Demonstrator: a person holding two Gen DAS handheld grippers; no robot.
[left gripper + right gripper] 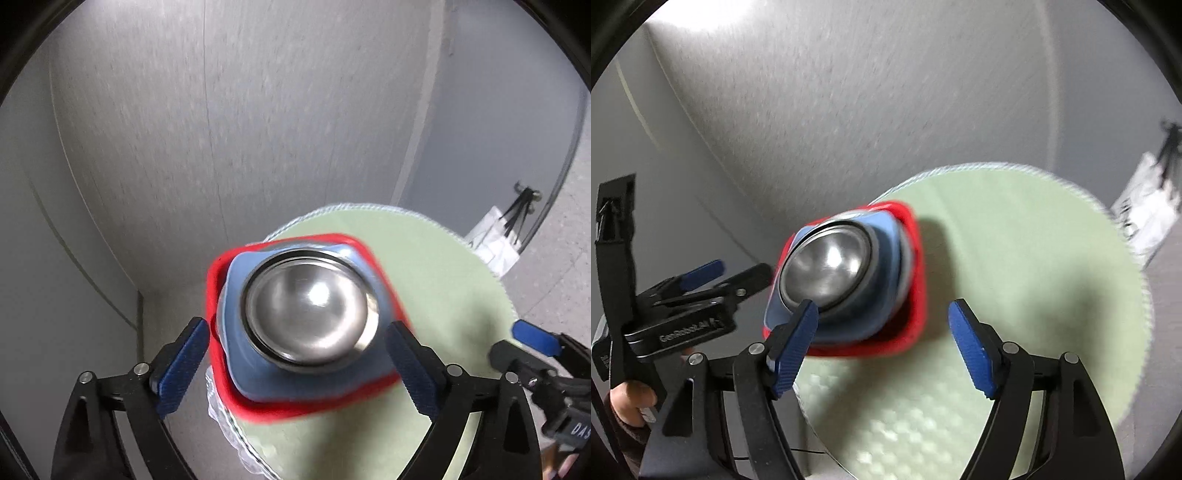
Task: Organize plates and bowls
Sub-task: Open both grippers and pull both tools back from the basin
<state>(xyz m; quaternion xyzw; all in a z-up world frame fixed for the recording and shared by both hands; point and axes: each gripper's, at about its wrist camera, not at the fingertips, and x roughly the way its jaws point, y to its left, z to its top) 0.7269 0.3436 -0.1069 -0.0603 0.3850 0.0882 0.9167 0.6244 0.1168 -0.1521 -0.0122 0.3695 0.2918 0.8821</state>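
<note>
Green round table [436, 266] is carrying the whole stack near its left edge: steel bowl [310, 314] in blue plate [240, 354] in red plate [218, 291]. Left gripper [297, 365] is straddling the stack w/ tongs wide apart, gripping nothing; right gripper [882, 347] is hovering beside it, also spread. Stack looks close to the edge imo, so they should be closing low on the red rim & keeping it level.

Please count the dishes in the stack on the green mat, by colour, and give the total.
Red square plate: 1
Blue square plate: 1
Steel bowl: 1
Total: 3, nested on the green mat. More may be hidden under or between them.
</note>
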